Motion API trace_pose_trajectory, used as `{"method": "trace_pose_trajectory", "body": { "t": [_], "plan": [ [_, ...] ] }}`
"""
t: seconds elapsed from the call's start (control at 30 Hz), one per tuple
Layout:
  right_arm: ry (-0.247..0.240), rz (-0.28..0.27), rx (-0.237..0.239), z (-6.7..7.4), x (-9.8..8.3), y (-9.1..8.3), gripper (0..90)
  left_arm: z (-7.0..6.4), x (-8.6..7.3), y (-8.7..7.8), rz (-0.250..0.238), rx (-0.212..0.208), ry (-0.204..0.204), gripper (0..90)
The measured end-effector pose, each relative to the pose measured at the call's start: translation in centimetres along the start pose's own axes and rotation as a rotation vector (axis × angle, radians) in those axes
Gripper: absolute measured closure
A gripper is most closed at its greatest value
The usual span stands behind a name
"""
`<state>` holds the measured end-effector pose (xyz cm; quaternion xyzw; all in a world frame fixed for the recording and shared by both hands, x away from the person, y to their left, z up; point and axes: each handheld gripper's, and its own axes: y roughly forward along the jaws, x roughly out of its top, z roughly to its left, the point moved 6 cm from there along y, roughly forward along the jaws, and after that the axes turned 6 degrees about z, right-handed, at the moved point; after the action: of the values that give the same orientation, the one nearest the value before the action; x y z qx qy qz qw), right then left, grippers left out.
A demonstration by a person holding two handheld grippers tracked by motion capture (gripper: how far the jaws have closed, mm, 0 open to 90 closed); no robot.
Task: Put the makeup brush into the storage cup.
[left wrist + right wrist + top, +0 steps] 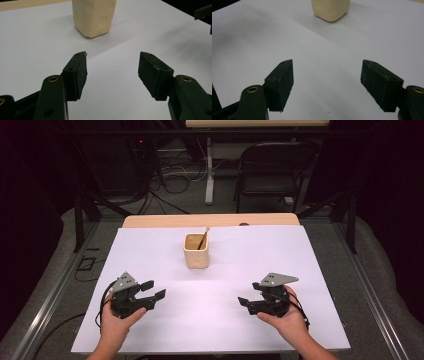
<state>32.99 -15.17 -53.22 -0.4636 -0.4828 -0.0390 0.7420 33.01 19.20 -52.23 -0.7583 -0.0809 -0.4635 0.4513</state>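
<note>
The left claw (152, 293) sits near and to the left of the cream cup (196, 250) on the white worktop (215, 320), its jaws spread wide with nothing between them. The cup stands upright at the centre far side of the worktop, with a thin brown stick (203, 239) leaning inside it. The right claw (248, 294) sits near and to the right of the cup, jaws likewise apart and empty.

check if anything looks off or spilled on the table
Nothing stands out. The cream cup stands upright on the white sheet with a stick leaning inside; no spill shows.
</note>
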Motion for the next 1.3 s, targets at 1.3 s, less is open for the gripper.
{"method": "trace_pose_trajectory", "body": {
  "t": [1.3],
  "plan": [
    [0.022, -0.044, -0.075, -0.6, -2.5, 0.1, 26.3, 0.6, -3.3, 0.9, 0.035, 0.049, 0.015, 39.7]
  ]
}}
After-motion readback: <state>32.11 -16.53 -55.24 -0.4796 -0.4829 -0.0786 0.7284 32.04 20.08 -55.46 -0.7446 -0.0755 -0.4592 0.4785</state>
